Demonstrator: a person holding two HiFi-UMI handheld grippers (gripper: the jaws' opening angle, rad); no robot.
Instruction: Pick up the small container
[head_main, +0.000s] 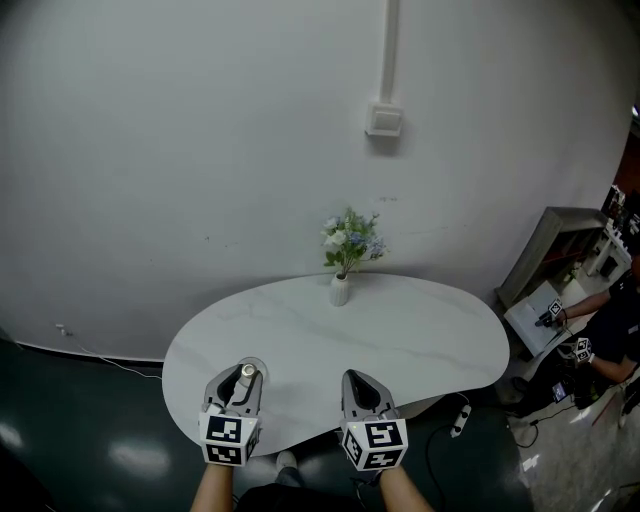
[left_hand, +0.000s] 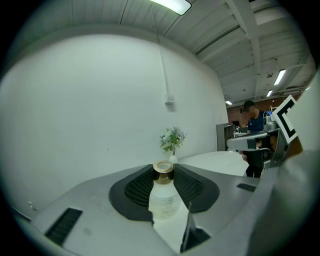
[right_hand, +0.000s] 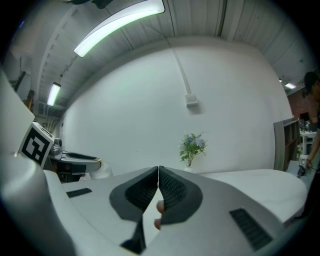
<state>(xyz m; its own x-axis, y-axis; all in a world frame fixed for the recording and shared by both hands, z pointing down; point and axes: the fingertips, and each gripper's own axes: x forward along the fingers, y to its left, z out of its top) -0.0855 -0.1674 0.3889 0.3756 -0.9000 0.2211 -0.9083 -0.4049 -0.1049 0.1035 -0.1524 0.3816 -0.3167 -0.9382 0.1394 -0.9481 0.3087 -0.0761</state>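
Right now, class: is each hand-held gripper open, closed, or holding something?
Left hand-held gripper: closed on the small container.
Right hand-held gripper: closed, holding nothing.

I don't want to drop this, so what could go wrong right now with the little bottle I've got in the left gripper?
1. The bottle is smooth and round, and the left gripper pinches it only by its sides, so it may slip or tilt out.
2. It is near the front edge of the table; a drop could roll it onto the floor.
3. The right gripper is shut and empty, so it gives no support.
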